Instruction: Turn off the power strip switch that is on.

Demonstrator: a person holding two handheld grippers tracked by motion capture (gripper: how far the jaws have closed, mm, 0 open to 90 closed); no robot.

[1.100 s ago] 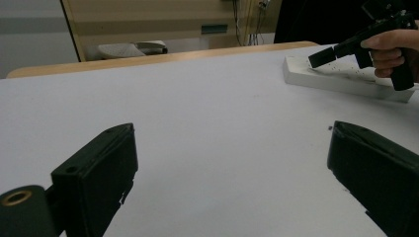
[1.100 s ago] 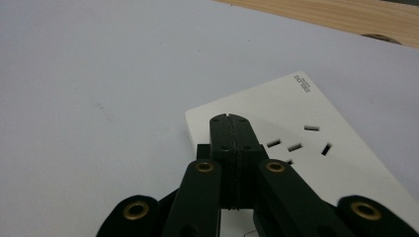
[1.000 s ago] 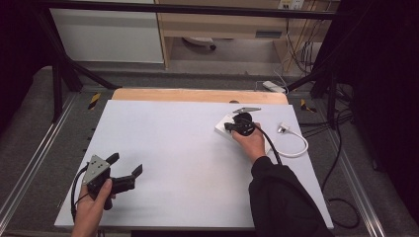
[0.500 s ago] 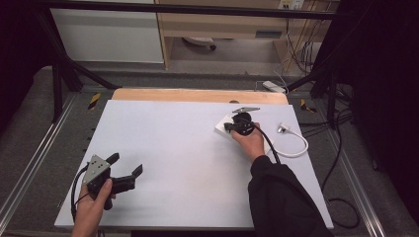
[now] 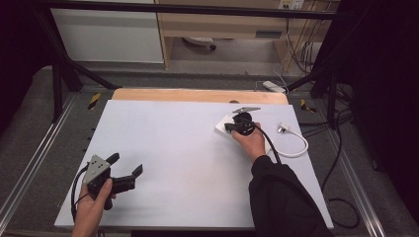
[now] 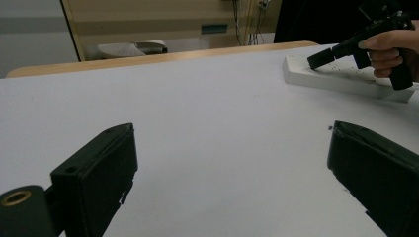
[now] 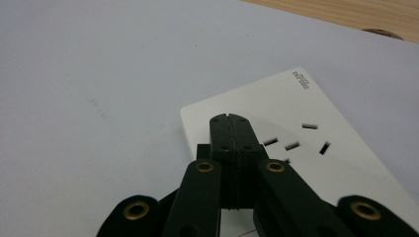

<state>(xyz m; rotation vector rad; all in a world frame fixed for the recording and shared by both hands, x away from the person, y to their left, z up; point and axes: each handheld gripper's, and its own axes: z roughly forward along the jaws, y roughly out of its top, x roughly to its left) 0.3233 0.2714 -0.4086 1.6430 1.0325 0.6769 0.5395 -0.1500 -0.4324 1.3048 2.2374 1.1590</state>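
A white socket block (image 5: 222, 126) lies flat on the white table (image 5: 173, 143) at the right. My right gripper (image 5: 230, 128) is over it, jaws pressed together with nothing between them. In the right gripper view the shut tips (image 7: 231, 122) sit over the socket block (image 7: 301, 111), just left of its slots; whether they touch its face I cannot tell. My left gripper (image 5: 125, 165) rests near the front left edge, open and empty. In the left gripper view, bare table shows between its wide-apart jaws (image 6: 232, 173), and the right gripper (image 6: 326, 57) and socket block (image 6: 341, 79) are farther off.
A white cable with a plug (image 5: 292, 143) curls on the table right of the person's hand. A wooden strip (image 5: 197, 95) runs along the far edge. Metal rails (image 5: 29, 163) flank the table, and black cables (image 5: 341, 197) trail on the floor at the right.
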